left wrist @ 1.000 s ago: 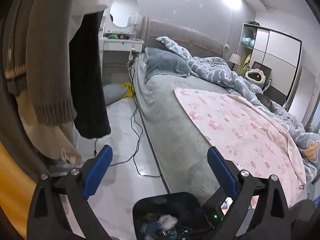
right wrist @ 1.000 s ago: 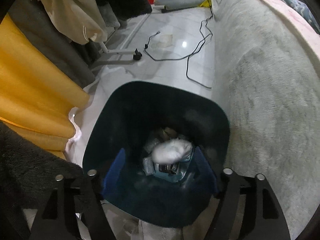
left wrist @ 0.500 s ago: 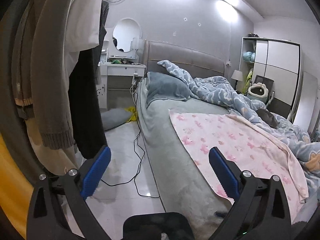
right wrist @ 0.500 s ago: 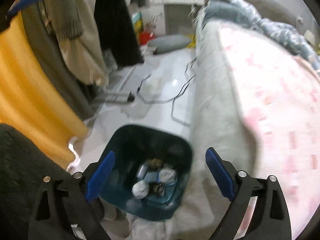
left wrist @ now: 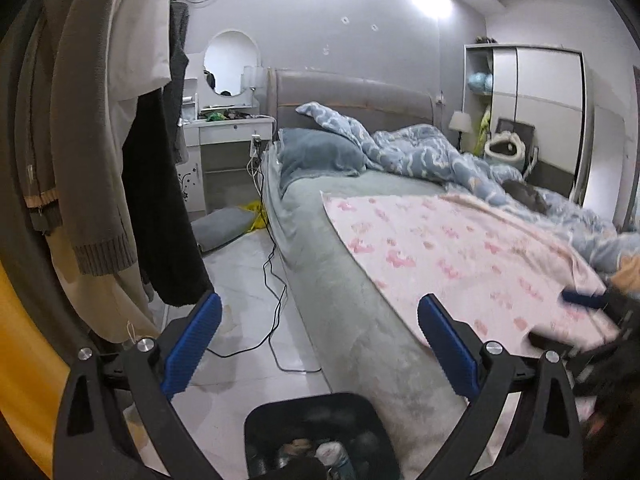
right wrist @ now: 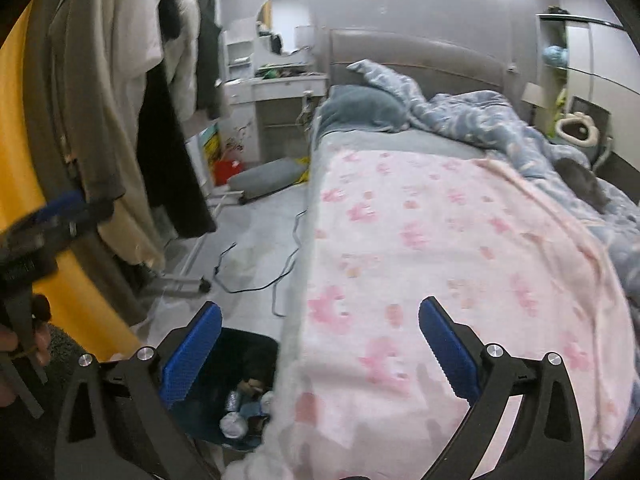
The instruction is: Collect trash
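Note:
A dark trash bin (left wrist: 308, 399) stands on the floor against the side of the bed, low in both views (right wrist: 250, 345). Crumpled white and foil scraps (right wrist: 233, 421) lie inside it. My left gripper (left wrist: 318, 318) is open and empty, held above the bin and pointing along the floor beside the bed. My right gripper (right wrist: 321, 320) hovers over the bed's near edge, up and to the right of the bin. Its jaws are opening and nothing is between them. It also shows blurred at the right edge of the left wrist view.
A bed with a pink patterned blanket (right wrist: 440, 240) and a blue duvet (left wrist: 420, 152) fills the right. Hanging clothes (left wrist: 100, 160) and yellow fabric crowd the left. Black cables (left wrist: 276, 320) and a grey pillow (left wrist: 220, 228) lie on the floor strip. A dressing table (left wrist: 228, 128) stands behind.
My right gripper rose out of the bin with its jaws widening and swung over the bed edge, leaving the white wad in the bin. The left view tilted up, so the bin sank lower.

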`<state>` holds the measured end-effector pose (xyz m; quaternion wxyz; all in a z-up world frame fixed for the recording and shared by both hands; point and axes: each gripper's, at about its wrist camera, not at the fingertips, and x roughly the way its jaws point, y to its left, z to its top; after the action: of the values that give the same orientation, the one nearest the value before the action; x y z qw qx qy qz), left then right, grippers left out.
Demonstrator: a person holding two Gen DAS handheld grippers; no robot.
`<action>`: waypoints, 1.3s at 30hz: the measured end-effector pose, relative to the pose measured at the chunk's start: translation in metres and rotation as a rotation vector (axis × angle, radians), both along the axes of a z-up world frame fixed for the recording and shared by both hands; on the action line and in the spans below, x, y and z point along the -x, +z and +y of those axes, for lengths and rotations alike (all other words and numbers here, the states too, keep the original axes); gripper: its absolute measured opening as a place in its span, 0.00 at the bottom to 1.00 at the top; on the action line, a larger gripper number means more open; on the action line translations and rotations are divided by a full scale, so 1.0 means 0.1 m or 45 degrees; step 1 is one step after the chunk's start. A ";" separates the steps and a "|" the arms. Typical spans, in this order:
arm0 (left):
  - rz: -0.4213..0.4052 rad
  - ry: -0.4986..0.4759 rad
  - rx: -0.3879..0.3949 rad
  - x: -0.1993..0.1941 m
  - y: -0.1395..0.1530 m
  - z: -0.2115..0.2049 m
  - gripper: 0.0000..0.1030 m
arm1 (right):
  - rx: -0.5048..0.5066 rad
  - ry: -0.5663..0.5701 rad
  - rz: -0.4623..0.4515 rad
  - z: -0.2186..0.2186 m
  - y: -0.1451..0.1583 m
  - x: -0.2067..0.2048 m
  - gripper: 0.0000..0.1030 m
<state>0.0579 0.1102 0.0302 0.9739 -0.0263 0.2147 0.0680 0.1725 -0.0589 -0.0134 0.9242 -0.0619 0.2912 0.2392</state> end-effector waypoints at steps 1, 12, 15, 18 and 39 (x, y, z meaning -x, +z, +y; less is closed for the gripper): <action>0.011 -0.007 -0.008 0.01 -0.02 0.00 0.97 | 0.003 -0.028 -0.016 -0.11 0.05 0.01 0.97; 0.034 0.013 -0.048 0.16 -0.10 0.00 0.97 | -0.057 -0.126 -0.057 -0.77 0.14 0.14 0.97; 0.044 -0.003 -0.025 0.16 -0.15 -0.01 0.97 | -0.106 -0.144 -0.069 -0.91 0.17 0.18 0.97; 0.061 -0.010 -0.026 0.14 -0.20 -0.03 0.97 | -0.139 -0.141 -0.077 -0.96 0.18 0.20 0.97; 0.068 0.007 0.032 0.17 -0.20 0.07 0.97 | -0.112 -0.142 -0.096 -0.95 0.19 0.25 0.97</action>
<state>0.0413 0.1169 0.0099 0.9672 -0.0374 0.2416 0.0687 0.1472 -0.1540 0.0059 0.9483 -0.0140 0.2483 0.1974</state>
